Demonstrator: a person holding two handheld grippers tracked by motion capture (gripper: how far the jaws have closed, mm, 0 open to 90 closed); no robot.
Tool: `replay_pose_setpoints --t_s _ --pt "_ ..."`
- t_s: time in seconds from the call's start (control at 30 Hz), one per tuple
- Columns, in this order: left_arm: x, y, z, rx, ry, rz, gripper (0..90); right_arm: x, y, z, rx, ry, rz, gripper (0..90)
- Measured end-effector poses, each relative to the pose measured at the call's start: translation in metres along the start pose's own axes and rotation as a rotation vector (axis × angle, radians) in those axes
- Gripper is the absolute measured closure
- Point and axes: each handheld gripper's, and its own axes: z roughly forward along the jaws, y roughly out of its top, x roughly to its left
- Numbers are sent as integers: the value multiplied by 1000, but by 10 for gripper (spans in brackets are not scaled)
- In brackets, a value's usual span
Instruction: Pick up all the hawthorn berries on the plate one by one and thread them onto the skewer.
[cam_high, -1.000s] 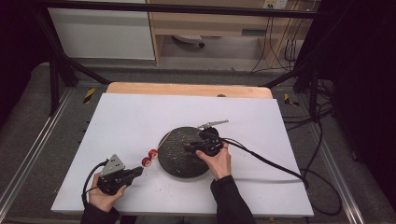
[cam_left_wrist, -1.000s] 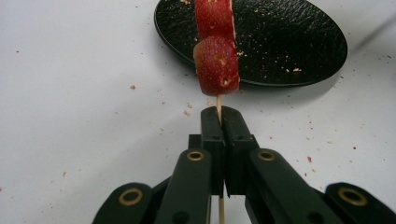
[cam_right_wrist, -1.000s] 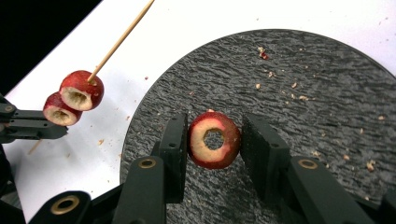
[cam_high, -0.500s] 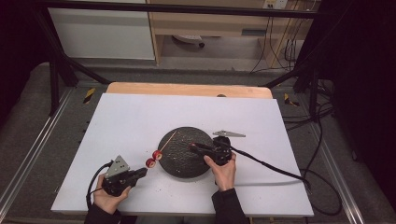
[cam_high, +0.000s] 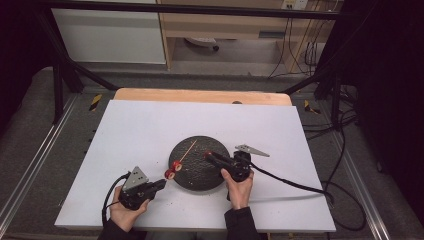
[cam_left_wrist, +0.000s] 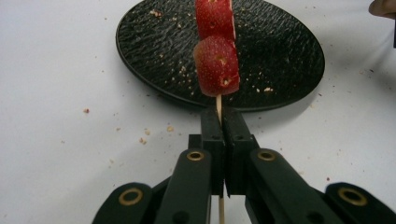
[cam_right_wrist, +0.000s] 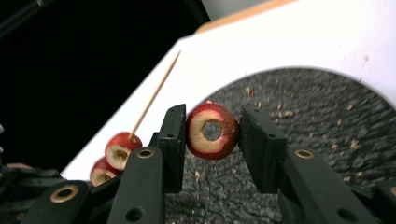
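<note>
My left gripper (cam_high: 162, 184) (cam_left_wrist: 223, 122) is shut on the lower end of a thin wooden skewer (cam_left_wrist: 218, 102) (cam_high: 187, 151). Two red fruit pieces (cam_left_wrist: 217, 65) (cam_high: 173, 170) are threaded on it just beyond the jaws. The skewer's bare tip slants over a round black textured plate (cam_high: 195, 177) (cam_left_wrist: 159, 42). My right gripper (cam_high: 209, 155) (cam_right_wrist: 214, 114) hovers over the plate's right half, shut on a cored red fruit ring (cam_right_wrist: 205, 144), hole facing the camera. In the right gripper view the skewer (cam_right_wrist: 156, 91) and its two pieces (cam_right_wrist: 119, 149) lie just left of that ring.
The plate sits on a white board (cam_high: 150, 125) with a wooden strip (cam_high: 200, 95) along its far edge. Crumbs dot the plate and the board near it. The right gripper's cable (cam_high: 295, 185) trails to the right. Black frame legs and floor cables surround the table.
The left gripper has slid right, bringing the skewered pieces to the plate's left rim. The right gripper has drawn back to the right and toward the person, still holding the fruit ring.
</note>
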Motion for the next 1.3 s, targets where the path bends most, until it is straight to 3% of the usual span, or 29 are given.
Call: replay_pose_setpoints --t_s 0.53,1.3 --pt "-16 15 8 -47 5 -1 882 -1 26 -16 -171 19 54 630" --pt "-40 19 23 -70 -14 -2 882 -8 40 -10 -349 47 142 631"
